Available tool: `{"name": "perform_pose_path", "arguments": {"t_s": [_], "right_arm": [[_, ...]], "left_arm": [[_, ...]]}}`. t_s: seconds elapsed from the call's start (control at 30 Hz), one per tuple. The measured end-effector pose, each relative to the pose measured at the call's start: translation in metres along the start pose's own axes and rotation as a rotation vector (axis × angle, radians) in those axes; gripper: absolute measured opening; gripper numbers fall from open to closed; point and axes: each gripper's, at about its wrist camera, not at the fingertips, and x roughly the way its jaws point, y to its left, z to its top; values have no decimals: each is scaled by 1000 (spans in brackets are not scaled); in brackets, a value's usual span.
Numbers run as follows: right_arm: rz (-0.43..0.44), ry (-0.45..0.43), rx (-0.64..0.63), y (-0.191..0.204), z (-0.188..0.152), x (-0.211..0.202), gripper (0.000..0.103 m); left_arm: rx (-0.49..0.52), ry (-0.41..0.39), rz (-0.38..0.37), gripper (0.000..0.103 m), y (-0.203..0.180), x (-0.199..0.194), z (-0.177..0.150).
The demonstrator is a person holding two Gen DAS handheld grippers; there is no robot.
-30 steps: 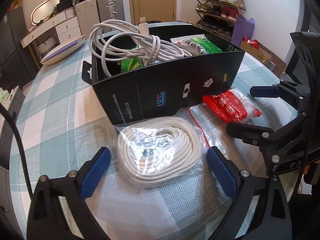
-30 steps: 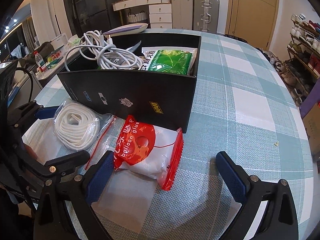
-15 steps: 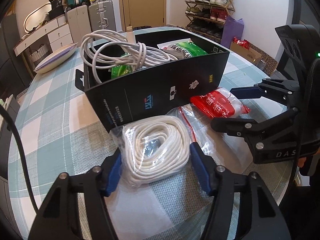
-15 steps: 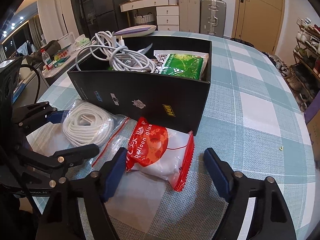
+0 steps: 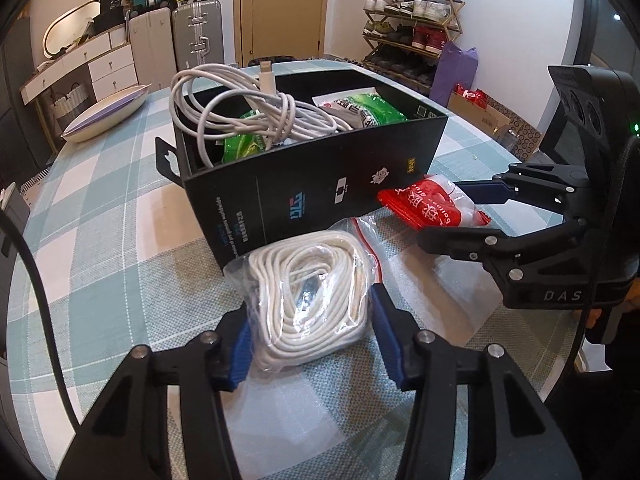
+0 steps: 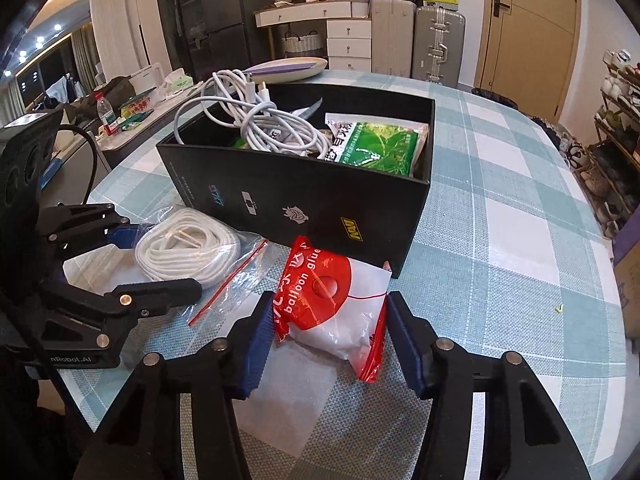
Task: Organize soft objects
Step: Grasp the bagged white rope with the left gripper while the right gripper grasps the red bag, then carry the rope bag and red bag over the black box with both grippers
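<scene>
My left gripper (image 5: 312, 336) is shut on a clear bag of coiled white rope (image 5: 308, 296), squeezed between the blue pads just above the table. My right gripper (image 6: 326, 340) is shut on a red and white balloon glue bag (image 6: 332, 304). Both bags sit in front of a black box (image 5: 320, 188), also seen in the right wrist view (image 6: 320, 208). The box holds a white cable bundle (image 5: 248, 116) and green packets (image 6: 380, 144). Each gripper shows in the other's view: the right gripper (image 5: 472, 216) and the left gripper (image 6: 160, 256).
The table (image 6: 500, 220) has a blue and white checked cloth. A white and purple oval dish (image 5: 104, 116) lies at the far left of it. Suitcases (image 5: 196, 36), drawers and a shoe rack (image 5: 412, 36) stand beyond the table.
Both grippers closed from wide open onto their bags. The rope bag has bunched up narrower and the glue bag has lifted and turned a little.
</scene>
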Motion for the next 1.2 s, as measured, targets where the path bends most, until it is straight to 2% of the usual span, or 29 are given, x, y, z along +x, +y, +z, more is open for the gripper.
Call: {"name": "perform_pose_path", "arguments": {"t_s": [0.27, 0.57, 1.2], "right_arm": [[20, -51, -25, 7, 6, -20, 55], [30, -148, -50, 15, 12, -48, 55], [7, -272, 15, -1, 22, -76, 55]], "left_arm": [[1, -43, -25, 51, 0, -18, 5], [8, -122, -28, 51, -1, -43, 14], [-44, -207, 44, 51, 8, -65, 32]]}}
